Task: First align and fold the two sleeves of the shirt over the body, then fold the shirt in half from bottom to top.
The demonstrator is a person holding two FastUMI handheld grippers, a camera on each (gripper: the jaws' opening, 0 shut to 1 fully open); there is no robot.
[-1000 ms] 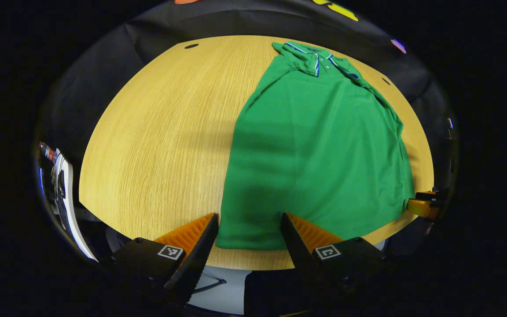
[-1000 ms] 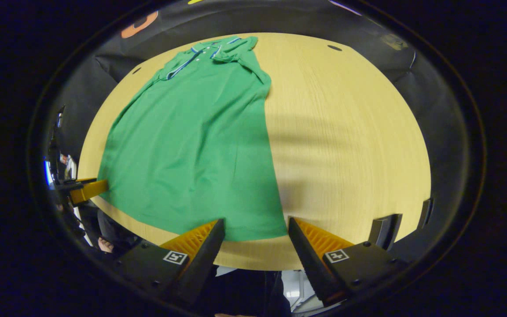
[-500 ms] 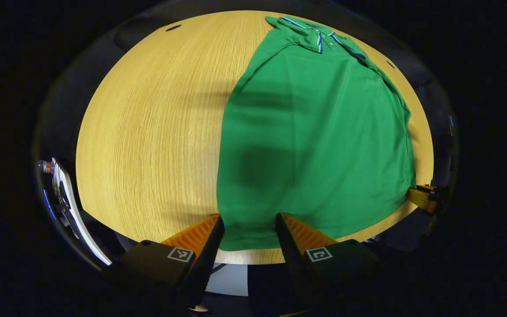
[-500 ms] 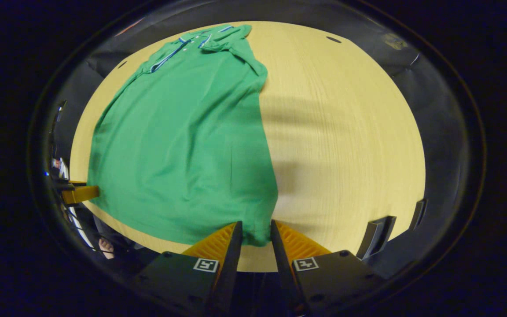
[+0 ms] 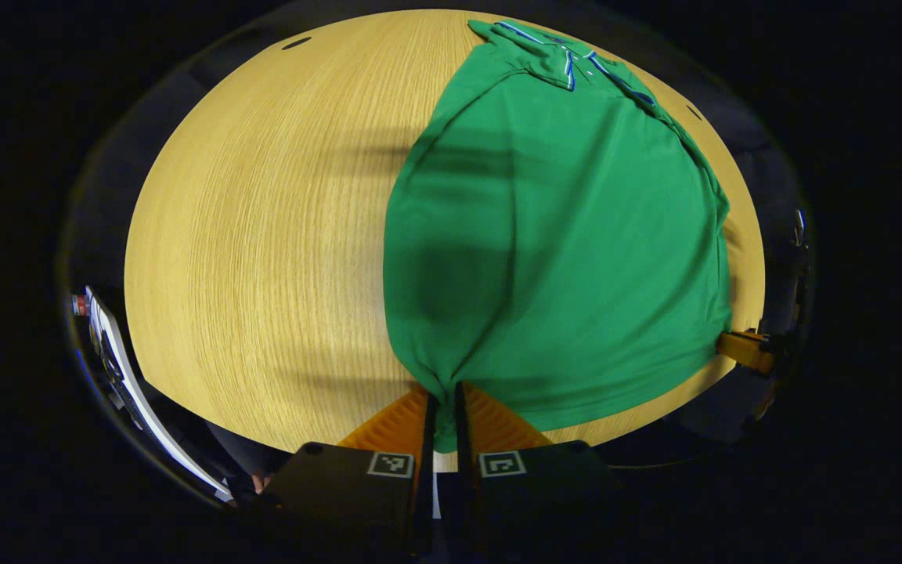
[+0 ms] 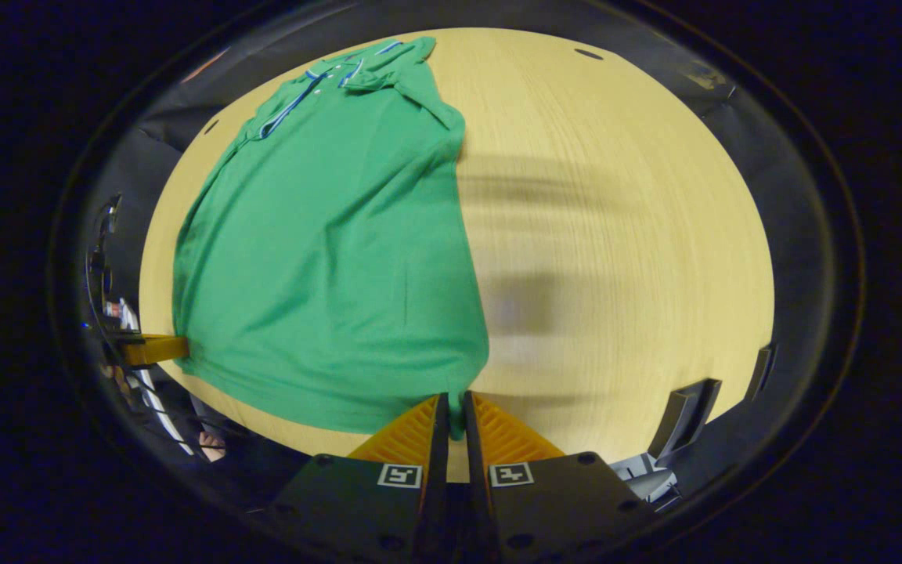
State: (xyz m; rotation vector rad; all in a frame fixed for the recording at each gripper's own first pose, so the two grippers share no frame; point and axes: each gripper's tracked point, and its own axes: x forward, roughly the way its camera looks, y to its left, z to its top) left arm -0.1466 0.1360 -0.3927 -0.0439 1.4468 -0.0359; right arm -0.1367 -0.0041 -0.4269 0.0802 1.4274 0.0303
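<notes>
Jaws of the left gripper [image 5: 441, 407] are pressed together on the hem corner of the shirt [image 5: 568, 235], with the green cloth pinched between both fingers and drawn up into a small peak that sends creases fanning toward the middle of the garment. From this left gripper view the shirt lies flat on the bench [image 5: 263, 235], collar [image 5: 568, 66] at the far end, sleeves folded in over the body. At the shirt's other near corner, the right gripper [image 5: 745, 348] shows against the hem.

In the right gripper view, the left gripper [image 6: 155, 348] touches the shirt's [image 6: 326, 251] near corner on the left side. Farther right, the jaws of the right gripper [image 6: 451, 411] are likewise clamped on the shirt's other hem corner, a narrow tongue of cloth held between the fingers. The collar [image 6: 341, 74] sits at the far end from this grip, and the bare bench [image 6: 615, 235] spreads to the right of the shirt, with blurred shadows across the wood. Both near corners of the hem are thus gripped, one by each gripper, close to the bench's near edge.
</notes>
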